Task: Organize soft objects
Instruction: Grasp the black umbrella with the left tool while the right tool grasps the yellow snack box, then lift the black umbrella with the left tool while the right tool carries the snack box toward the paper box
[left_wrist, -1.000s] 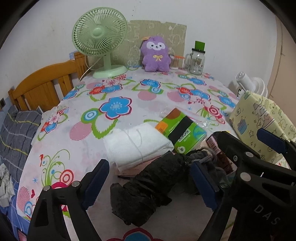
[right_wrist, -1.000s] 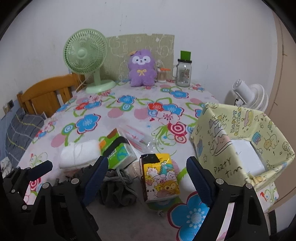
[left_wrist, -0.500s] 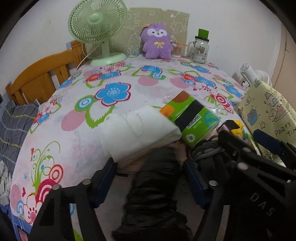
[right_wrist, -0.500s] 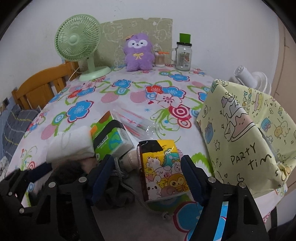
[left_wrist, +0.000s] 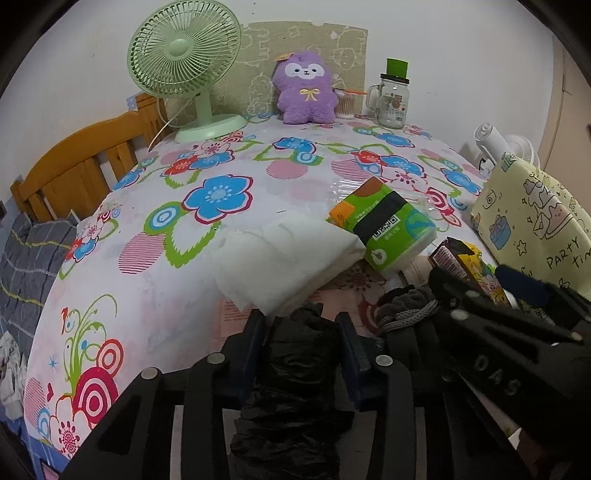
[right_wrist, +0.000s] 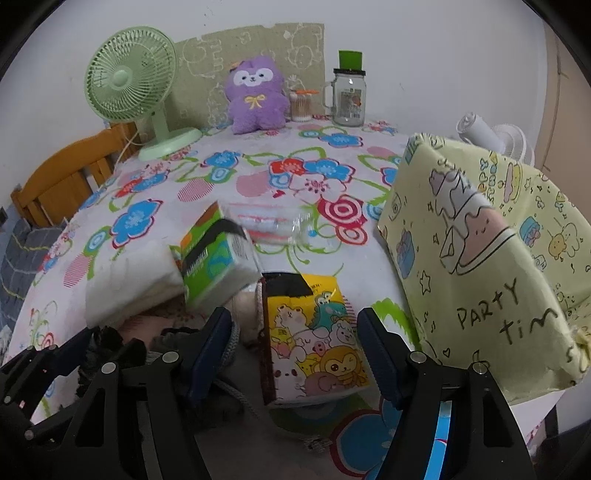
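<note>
pinching black bundle (left_wrist: 295, 354) (plastic, perhaps): left claw (left_wrist: 301, 338)

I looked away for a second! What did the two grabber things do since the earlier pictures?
The left gripper has just been closing, and its fingers now squeeze the crumpled black bag. The right gripper sank closer to the yellow cartoon tissue pack, its fingers narrowing around it without touching. The green tissue pack and purple plush toy stayed put.

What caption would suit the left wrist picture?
Left gripper closed on a crumpled black bag, beside a folded white cloth on a floral tablecloth.
</note>
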